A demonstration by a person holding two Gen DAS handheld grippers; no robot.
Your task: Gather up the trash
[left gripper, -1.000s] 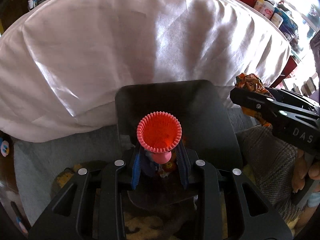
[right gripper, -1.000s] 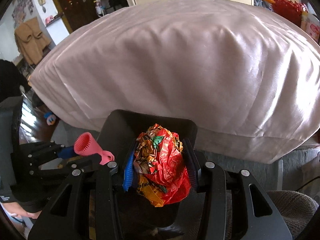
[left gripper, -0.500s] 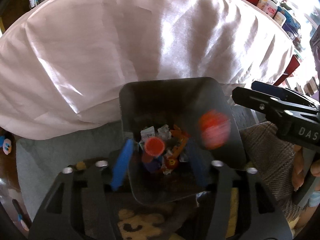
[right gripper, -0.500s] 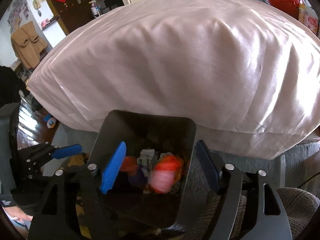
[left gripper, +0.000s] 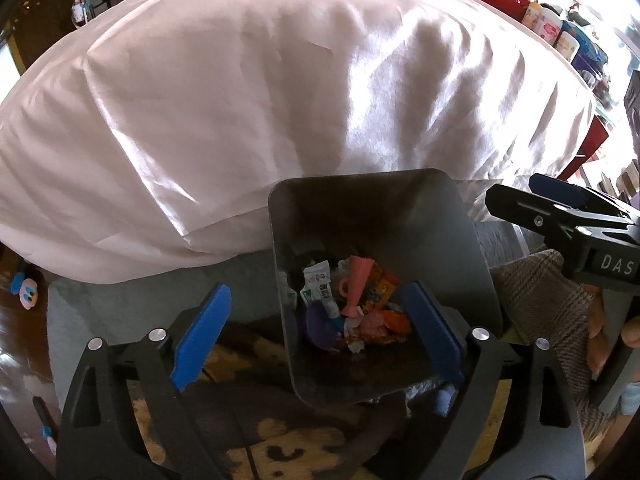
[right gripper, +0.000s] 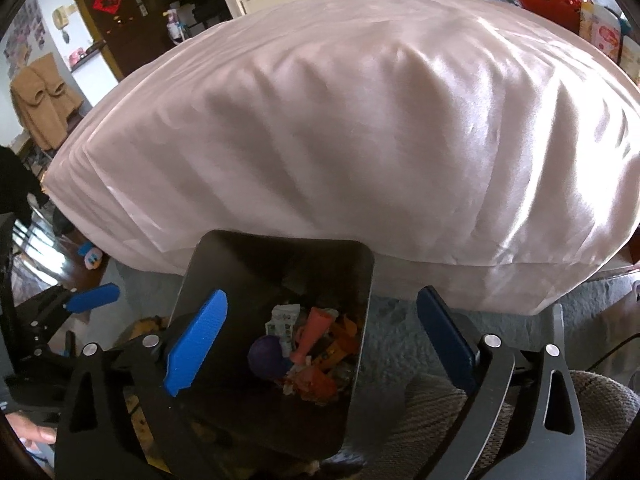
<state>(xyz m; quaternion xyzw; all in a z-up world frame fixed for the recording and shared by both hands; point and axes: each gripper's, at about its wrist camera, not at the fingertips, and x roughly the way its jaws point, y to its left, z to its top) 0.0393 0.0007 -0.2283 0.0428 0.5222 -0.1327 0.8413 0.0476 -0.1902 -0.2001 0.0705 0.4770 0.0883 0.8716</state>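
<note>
A dark grey bin [left gripper: 440, 240] [right gripper: 256, 276] stands below both grippers, in front of a big pillow. Inside lie a pink ribbed cone [left gripper: 356, 284] [right gripper: 314, 334], a crumpled red-orange wrapper [left gripper: 384, 326] [right gripper: 316, 384], a purple ball [left gripper: 320, 324] [right gripper: 266, 358] and small packets. My left gripper [left gripper: 316, 292] hangs over the bin, its jaws opening wide, and nothing is held between them. My right gripper [right gripper: 323, 298] is also above the bin with its jaws opening and empty. Each gripper shows at the edge of the other's view.
A large white satin pillow [left gripper: 280, 100] [right gripper: 360, 140] fills the space behind the bin. A cartoon soft toy [left gripper: 26, 292] [right gripper: 90, 258] lies on the dark floor at left. A woven cushion [right gripper: 600, 400] sits right of the bin. Jars and clutter [left gripper: 560, 36] line the far right.
Both grippers opened. The pink cone fell from the left gripper and the crumpled wrapper from the right gripper, and both now lie in the bin.
</note>
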